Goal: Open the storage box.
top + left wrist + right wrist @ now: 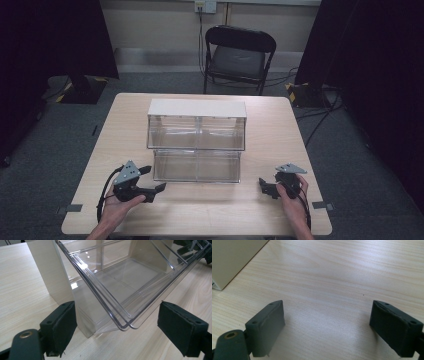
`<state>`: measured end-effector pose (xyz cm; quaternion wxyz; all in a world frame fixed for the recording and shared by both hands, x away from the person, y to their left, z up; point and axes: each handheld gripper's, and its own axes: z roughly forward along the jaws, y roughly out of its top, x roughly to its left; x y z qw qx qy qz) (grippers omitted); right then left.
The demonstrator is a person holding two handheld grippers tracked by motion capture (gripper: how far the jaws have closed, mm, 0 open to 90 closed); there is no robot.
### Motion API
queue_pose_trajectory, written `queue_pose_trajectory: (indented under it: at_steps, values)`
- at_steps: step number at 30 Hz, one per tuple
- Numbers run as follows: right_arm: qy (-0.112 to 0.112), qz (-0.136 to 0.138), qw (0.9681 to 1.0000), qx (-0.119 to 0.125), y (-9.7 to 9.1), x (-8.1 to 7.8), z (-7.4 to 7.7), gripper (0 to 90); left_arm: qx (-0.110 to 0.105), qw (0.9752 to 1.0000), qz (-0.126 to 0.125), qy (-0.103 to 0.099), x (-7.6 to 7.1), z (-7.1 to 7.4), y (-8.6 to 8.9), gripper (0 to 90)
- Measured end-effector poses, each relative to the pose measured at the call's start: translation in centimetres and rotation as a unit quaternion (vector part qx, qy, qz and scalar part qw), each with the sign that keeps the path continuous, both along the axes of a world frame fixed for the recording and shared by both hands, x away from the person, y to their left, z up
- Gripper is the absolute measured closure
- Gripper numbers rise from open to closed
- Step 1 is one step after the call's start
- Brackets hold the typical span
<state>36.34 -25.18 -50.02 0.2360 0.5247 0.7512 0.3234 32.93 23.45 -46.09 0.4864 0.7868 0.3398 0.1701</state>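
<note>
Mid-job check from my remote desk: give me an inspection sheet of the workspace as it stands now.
Surface: light wood table, bare around the unit.
Job's things: clear two-tier bin unit with a pale top, mid-table; its bins look empty.
Clutter: nothing seen.
Tongs: left tongs open, facing the lower bin's corner; right tongs open over bare wood.
Cables: one trails from each of the tongs; more lie on the floor at right.
Surroundings: black folding chair behind the table, dark curtains, grey floor.
</note>
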Motion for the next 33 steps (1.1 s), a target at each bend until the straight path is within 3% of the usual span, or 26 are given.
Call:
queue_pose_trajectory:
  at_steps: [3,8,14,18,33]
  values:
    - [0.0,0.0,1.0,0.0,0.0,0.0,0.0,11.8,0.005,1.0,-0.003,-0.005,0.06,0.06,0.09,15.3]
    - [0.0,0.0,1.0,0.0,0.0,0.0,0.0,11.8,-0.008,0.9999,0.005,-0.006,0.02,0.27,0.01,15.5]
    - [0.0,0.0,1.0,0.0,0.01,-0.01,0.0,11.8,-0.005,0.9999,0.003,-0.01,0.04,0.37,0.11,15.6]
    - [0.0,0.0,1.0,0.0,0.0,0.0,0.0,11.8,-0.015,0.9999,0.002,-0.007,0.02,0.46,0.12,15.6]
    - [0.0,-0.001,1.0,0.0,0.02,0.01,0.0,11.6,-0.009,0.9999,0.008,-0.006,-0.03,0.68,-0.1,15.4]
